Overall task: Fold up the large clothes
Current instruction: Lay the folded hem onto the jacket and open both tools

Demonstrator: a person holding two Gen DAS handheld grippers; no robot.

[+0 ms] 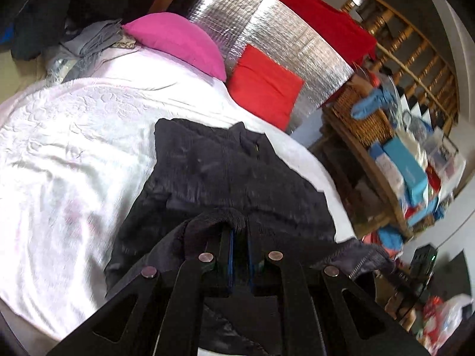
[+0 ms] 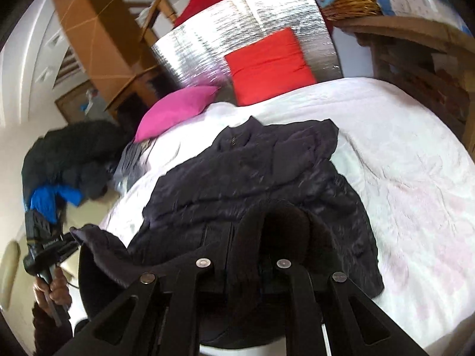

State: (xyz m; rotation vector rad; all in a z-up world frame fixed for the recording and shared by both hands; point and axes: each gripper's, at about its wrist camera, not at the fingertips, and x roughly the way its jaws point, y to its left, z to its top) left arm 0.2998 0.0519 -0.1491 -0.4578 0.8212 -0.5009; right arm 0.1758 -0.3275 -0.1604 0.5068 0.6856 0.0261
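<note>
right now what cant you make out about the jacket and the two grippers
- Left wrist view: left gripper fingertips, buried in the dark jacket hem.
- Right wrist view: right gripper fingertips, wrapped in jacket fabric.
- Both views: jacket's near edge, hidden behind gripper frames.
- Left wrist view: shelf items, motion-blurred.

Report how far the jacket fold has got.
Done: the jacket lies on the bed, sleeves seemingly folded in. In hand: the left gripper and right gripper each pinch its near hem. Left: carrying the hem up toward the collar.

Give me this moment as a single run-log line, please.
left gripper: shut on jacket hem | right gripper: shut on jacket hem | dark jacket: on bed
</note>
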